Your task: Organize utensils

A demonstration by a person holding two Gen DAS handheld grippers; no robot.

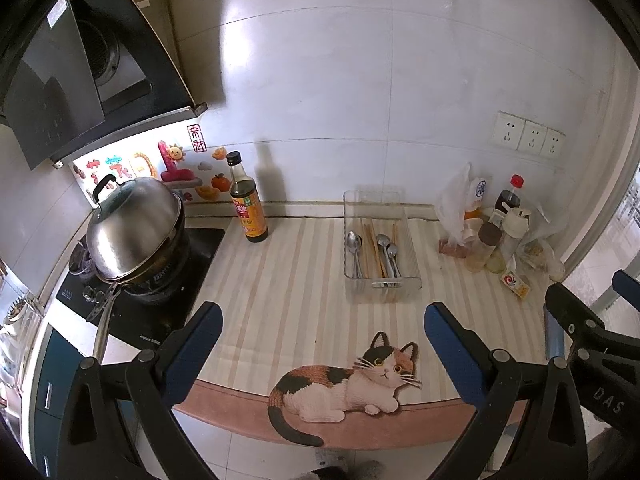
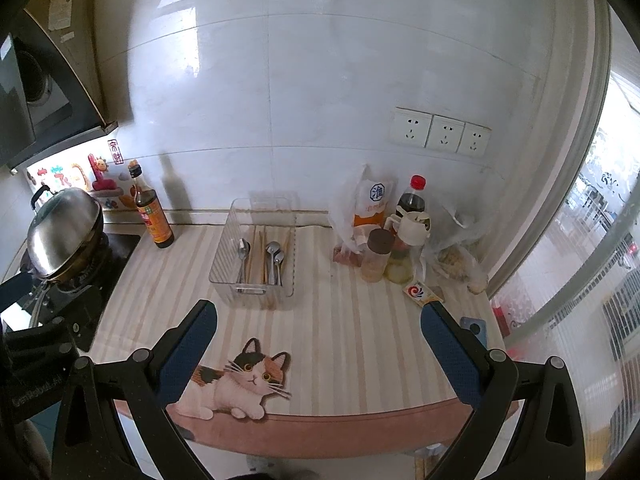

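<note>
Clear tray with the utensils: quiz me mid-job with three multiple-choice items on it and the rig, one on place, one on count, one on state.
1. Where does the clear tray stand?
A. on the stove
B. on the striped mat, between the dark sauce bottle and the cluster of jars
C. on the floor

2. How many spoons lie in it?
A. one
B. three
C. six

3. How is the left hand-held gripper?
A. open, holding nothing
B. shut on a spoon
C. shut on chopsticks

Answers:
1 B: the dark sauce bottle stands to the tray's left and the jars to its right, all on the striped mat.
2 B: three spoon bowls show, beside the chopsticks.
3 A: its fingers are spread wide with only mat between them.
</note>
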